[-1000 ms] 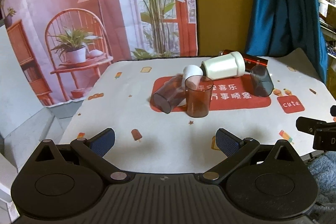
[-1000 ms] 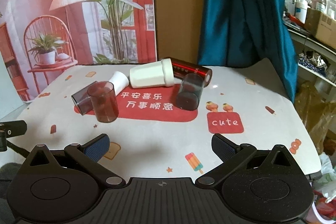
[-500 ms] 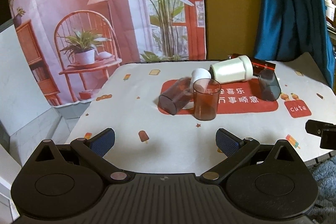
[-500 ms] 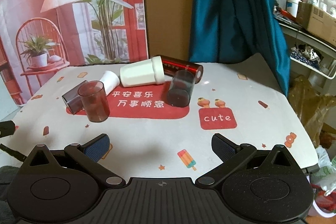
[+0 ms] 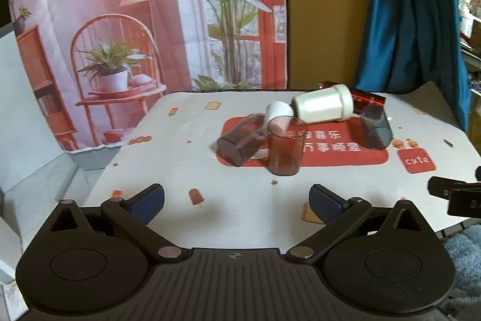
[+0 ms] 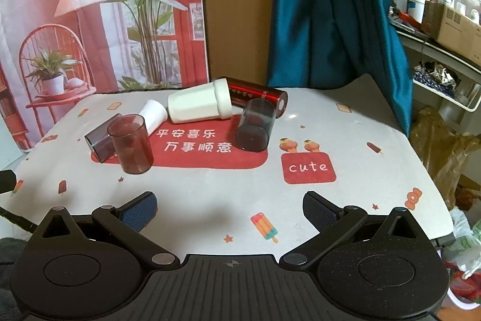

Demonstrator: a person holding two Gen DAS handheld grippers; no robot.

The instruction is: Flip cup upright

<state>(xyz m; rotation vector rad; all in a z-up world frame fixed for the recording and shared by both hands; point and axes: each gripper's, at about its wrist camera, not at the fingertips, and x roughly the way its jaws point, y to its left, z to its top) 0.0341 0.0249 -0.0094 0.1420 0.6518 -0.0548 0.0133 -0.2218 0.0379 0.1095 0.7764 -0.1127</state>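
Left gripper [image 5: 236, 197] and right gripper [image 6: 230, 208]: both hovering over the table [image 6: 375, 179], fingers spread wide, grasping nothing. Brown cup [image 6: 131, 144]: standing upright at 11 o'clock in right view, touching the toppled grey cup [image 6: 100, 140].

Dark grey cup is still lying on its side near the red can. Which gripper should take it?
Probably right. The dark grey cup sits almost straight ahead of the open right gripper; from the open left gripper it lies far right, beyond the upright brown cup.
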